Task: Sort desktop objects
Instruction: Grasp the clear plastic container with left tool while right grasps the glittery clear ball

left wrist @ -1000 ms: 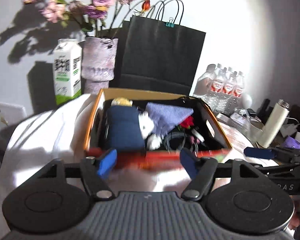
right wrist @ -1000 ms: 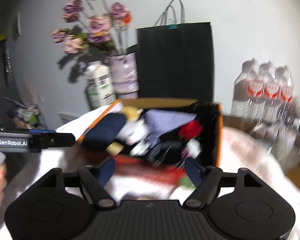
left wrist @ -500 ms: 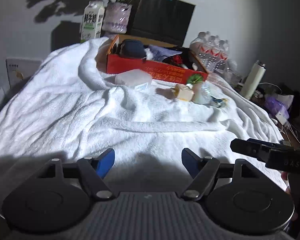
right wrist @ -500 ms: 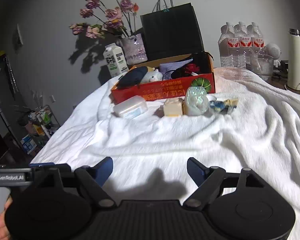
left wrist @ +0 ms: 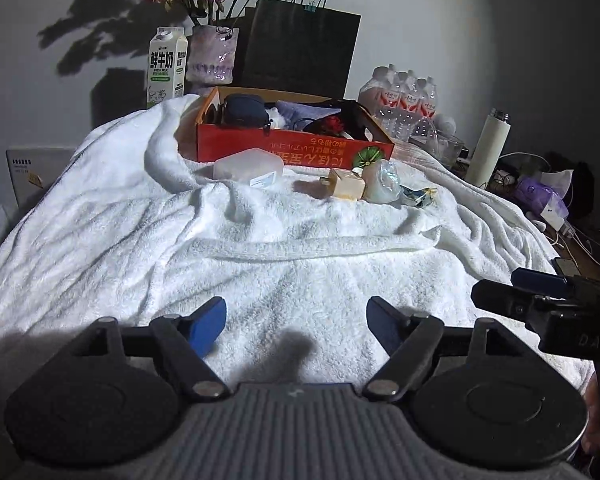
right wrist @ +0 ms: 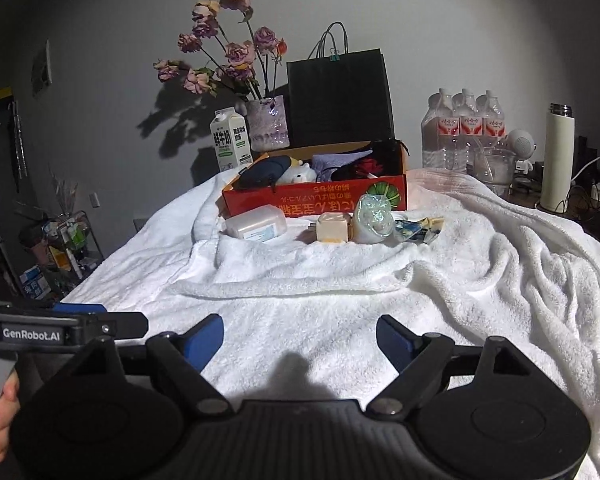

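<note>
A red cardboard box (left wrist: 292, 148) (right wrist: 316, 196) holding a dark blue pouch, a white plush, lilac cloth and other items stands at the far end of the white towel. In front of it lie a frosted plastic box (left wrist: 248, 165) (right wrist: 256, 222), a cream cube (left wrist: 346, 184) (right wrist: 332, 228), an iridescent wrapped ball (left wrist: 382, 182) (right wrist: 374, 218) and a blue-yellow wrapper (left wrist: 418, 196) (right wrist: 416, 228). My left gripper (left wrist: 296, 326) is open and empty, low over the near towel. My right gripper (right wrist: 300, 340) is open and empty beside it, far from all the objects.
A white towel (left wrist: 180, 240) covers the table. Behind the box stand a milk carton (left wrist: 167, 66), a vase of dried roses (left wrist: 212, 56) and a black paper bag (left wrist: 300, 46). Water bottles (right wrist: 462, 132), a glass bowl and a white flask (right wrist: 558, 160) stand at the right.
Both grippers have pulled back from close above the red box to the near end of the towel. They stay open and empty. The small objects in front of the box have come into view.
</note>
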`<control>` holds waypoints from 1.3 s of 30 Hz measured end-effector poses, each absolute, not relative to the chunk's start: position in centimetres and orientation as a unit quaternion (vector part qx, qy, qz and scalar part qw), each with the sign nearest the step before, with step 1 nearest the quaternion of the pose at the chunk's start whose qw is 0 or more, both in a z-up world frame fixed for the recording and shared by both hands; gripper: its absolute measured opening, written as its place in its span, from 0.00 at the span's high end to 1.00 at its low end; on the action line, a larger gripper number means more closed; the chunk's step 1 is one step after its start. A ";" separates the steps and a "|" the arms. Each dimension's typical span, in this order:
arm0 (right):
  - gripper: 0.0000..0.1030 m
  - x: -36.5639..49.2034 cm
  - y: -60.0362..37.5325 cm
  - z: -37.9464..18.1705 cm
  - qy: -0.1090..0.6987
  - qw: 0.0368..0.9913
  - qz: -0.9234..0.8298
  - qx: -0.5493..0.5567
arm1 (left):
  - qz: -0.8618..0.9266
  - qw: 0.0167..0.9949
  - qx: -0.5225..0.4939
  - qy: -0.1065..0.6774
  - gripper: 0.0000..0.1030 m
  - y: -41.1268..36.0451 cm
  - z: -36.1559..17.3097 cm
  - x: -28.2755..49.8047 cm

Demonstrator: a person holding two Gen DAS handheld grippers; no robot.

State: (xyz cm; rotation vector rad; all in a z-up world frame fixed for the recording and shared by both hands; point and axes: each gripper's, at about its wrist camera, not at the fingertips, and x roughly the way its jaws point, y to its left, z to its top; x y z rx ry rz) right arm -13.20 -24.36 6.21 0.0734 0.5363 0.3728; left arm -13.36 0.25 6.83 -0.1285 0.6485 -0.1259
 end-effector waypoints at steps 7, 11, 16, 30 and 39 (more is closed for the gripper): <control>0.21 -7.2 -24.3 6.3 0.246 0.955 0.167 0.008 | -0.063 0.953 -0.016 0.297 0.22 1.7 7.5 -5.8; 0.24 -0.5 -24.7 5.9 0.233 0.959 0.162 0.020 | -0.091 0.954 0.009 0.286 0.12 2.3 7.0 1.8; 0.34 8.4 -24.6 3.8 0.258 0.952 0.157 0.047 | -0.088 0.946 0.063 0.305 0.12 2.1 4.3 11.3; 0.69 8.1 -24.8 4.9 0.219 0.963 0.146 0.065 | -0.072 0.945 0.007 0.320 0.37 2.4 4.4 10.7; 0.69 -1.8 -24.7 6.5 0.256 0.933 0.242 0.076 | -0.069 0.935 -0.088 0.336 0.37 2.3 6.8 -2.6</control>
